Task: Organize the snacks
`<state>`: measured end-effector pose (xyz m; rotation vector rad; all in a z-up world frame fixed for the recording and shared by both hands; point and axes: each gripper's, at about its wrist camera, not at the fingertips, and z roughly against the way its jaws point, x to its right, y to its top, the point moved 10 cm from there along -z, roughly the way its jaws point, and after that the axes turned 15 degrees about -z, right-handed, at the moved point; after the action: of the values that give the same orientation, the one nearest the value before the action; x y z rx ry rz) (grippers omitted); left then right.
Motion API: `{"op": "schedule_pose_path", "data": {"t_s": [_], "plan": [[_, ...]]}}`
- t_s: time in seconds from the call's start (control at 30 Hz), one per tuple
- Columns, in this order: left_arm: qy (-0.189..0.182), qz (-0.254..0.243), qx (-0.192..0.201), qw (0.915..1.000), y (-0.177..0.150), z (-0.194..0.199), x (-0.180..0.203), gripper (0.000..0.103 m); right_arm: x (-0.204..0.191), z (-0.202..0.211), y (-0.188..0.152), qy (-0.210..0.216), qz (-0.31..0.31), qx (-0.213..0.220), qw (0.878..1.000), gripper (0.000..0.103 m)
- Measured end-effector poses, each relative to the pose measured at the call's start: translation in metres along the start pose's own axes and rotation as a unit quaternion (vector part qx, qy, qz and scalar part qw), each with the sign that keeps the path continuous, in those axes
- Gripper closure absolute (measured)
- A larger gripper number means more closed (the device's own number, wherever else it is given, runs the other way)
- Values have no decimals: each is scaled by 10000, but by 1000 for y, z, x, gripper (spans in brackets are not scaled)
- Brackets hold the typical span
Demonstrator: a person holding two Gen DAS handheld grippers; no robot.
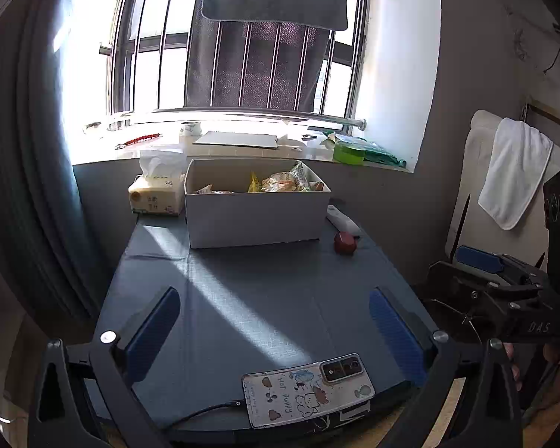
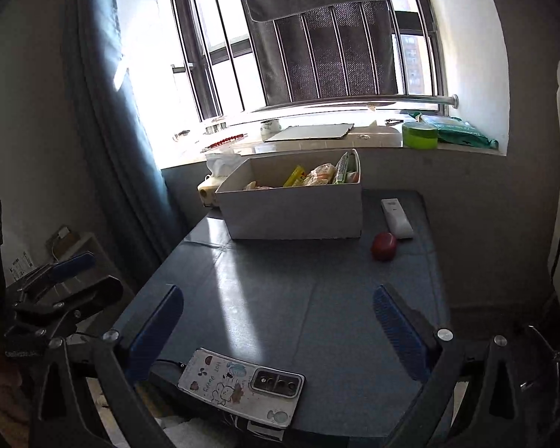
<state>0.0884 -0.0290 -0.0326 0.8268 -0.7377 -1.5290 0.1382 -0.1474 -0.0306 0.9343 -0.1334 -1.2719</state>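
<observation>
The left tool (image 1: 274,321) is hovering low over the near part of the desk (image 1: 242,283), with its two blue-padded fingers (image 1: 153,330) spread wide and nothing between them. The right tool (image 2: 278,323) is hanging in the same way beside it, also released and holding nothing; in the left wrist view it is showing from the side at the right edge, off the desk. Between and just below the fingers of both tools a phone (image 1: 308,390) in a cartoon case is lying face down at the near edge of the desk, with a dark cable (image 1: 205,410) plugged into its end. A band of sunlight is crossing the grey desk surface. Farther away, at the back of the desk, an open cardboard box (image 1: 255,214) is standing, and the snacks (image 1: 283,181) are lying inside it: several packets in yellow, green and clear wrapping, gathered mostly toward its right side. To the right of the box a white remote control (image 2: 396,218) is lying on the desk, and a small red round object (image 2: 383,246) is sitting just in front of it. To the left of the box, touching or almost touching it, a tissue pack (image 1: 156,196) is standing. Behind, a windowsill (image 1: 242,149) is carrying a flat cardboard sheet (image 1: 237,139) and a green container (image 2: 420,135).
</observation>
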Motion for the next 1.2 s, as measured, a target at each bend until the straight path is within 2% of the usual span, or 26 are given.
{"op": "schedule_pose_path", "data": {"t_s": [0.3, 1.2], "plan": [[26, 5, -26, 10000, -1, -1, -1, 0, -6, 4, -1, -49, 171, 68, 9998, 0], [-10, 41, -143, 9999, -6, -7, 3, 0, -9, 0, -4, 68, 127, -13, 9999, 0]]}}
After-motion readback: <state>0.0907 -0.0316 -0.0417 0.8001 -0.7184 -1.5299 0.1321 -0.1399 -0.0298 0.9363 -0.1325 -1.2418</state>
